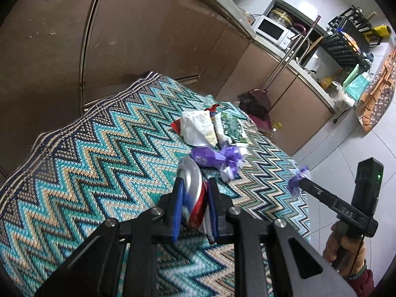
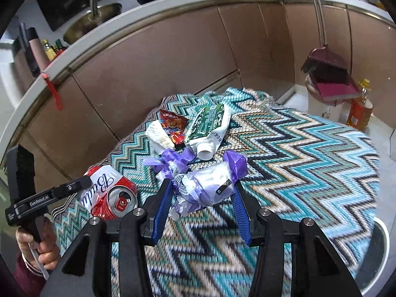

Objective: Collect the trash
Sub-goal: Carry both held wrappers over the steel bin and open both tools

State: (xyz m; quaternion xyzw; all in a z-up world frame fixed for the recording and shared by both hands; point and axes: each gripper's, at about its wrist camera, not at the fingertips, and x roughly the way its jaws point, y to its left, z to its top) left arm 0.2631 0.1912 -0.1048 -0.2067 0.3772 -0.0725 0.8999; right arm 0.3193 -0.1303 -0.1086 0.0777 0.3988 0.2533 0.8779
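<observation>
My left gripper (image 1: 194, 195) is shut on a crushed red and silver beer can (image 1: 194, 188), held above the zigzag-patterned table cloth (image 1: 99, 148); the can also shows in the right wrist view (image 2: 109, 193). My right gripper (image 2: 201, 193) is shut on a crumpled purple and white wrapper (image 2: 210, 185); it shows at the right in the left wrist view (image 1: 295, 184). On the cloth lie another purple wrapper (image 2: 170, 163), a green and white pouch (image 2: 208, 126), a red snack bag (image 2: 173, 126) and a white wrapper (image 2: 158, 133).
Brown cabinet fronts (image 2: 160, 57) run behind the table. A dark red broom and dustpan (image 2: 326, 74) lean against them, beside an oil bottle (image 2: 358, 113). A white round bin rim (image 2: 381, 247) sits below the table's right edge. A microwave (image 1: 272, 29) stands on the counter.
</observation>
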